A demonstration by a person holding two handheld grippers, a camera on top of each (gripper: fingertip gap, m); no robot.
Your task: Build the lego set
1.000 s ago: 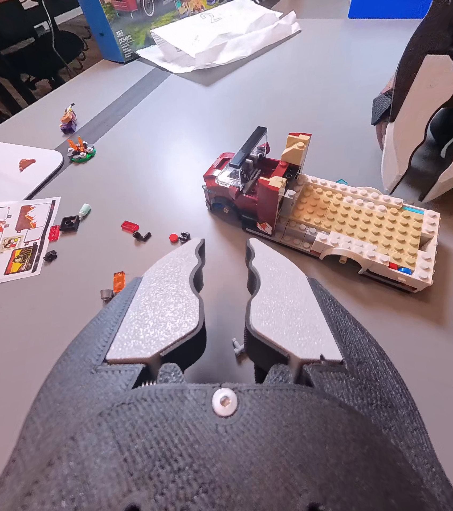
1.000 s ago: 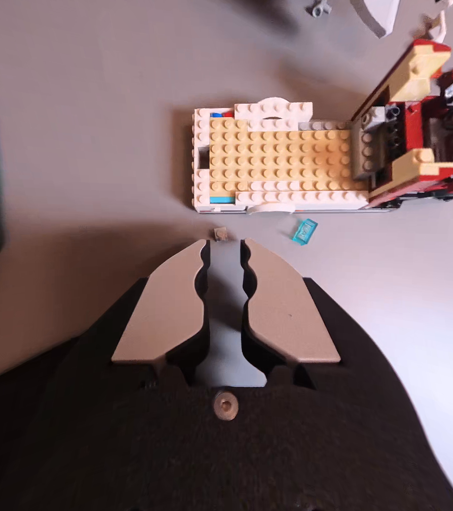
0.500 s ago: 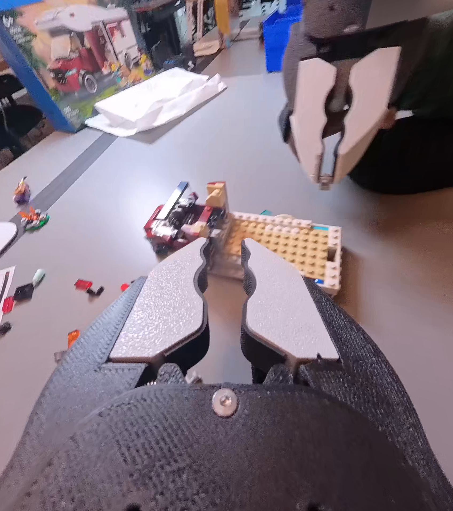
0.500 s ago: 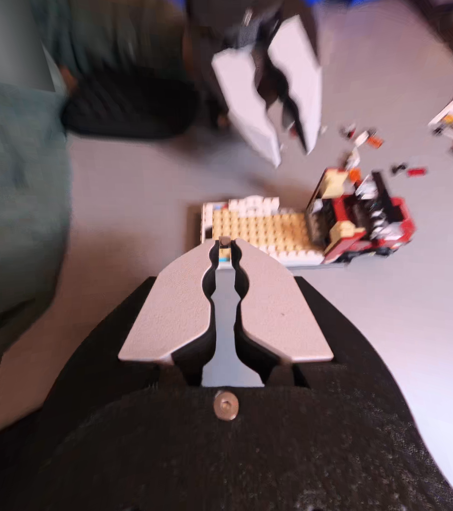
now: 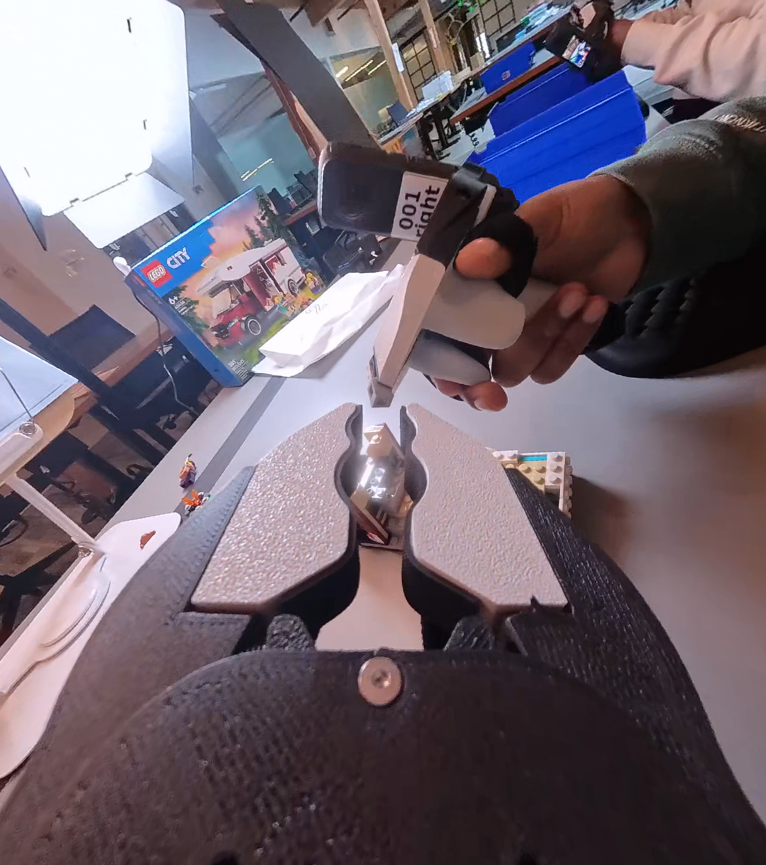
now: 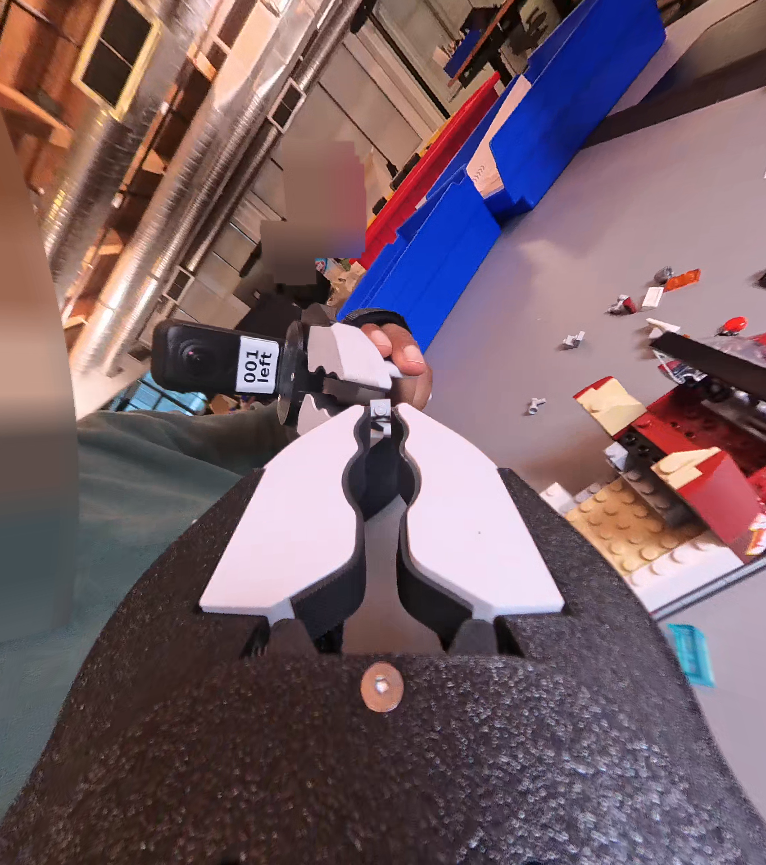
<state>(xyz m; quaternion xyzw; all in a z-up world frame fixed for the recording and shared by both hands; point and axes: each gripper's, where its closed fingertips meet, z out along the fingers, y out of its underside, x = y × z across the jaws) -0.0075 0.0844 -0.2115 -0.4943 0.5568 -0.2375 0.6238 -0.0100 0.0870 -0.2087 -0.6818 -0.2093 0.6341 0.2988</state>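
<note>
above the table [image 6: 572, 262], right gripper [image 6: 381, 414] pinches a small grey brick [image 6: 379, 412] at its tips. left gripper [image 5: 381, 412] hangs over the truck [image 6: 680, 449], jaws slightly apart, nothing gripped. truck sits on the table, loose parts [image 6: 652, 299] scattered near its cab.

Matt grey table [image 5: 652, 468], studded plastic truck [image 6: 652, 491], rough-grained black claw [image 6: 381, 421] body.

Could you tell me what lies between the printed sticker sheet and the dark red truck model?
Only small loose bricks, orange, black, white and red, scattered on the grey tabletop; the right wrist view shows it.
</note>
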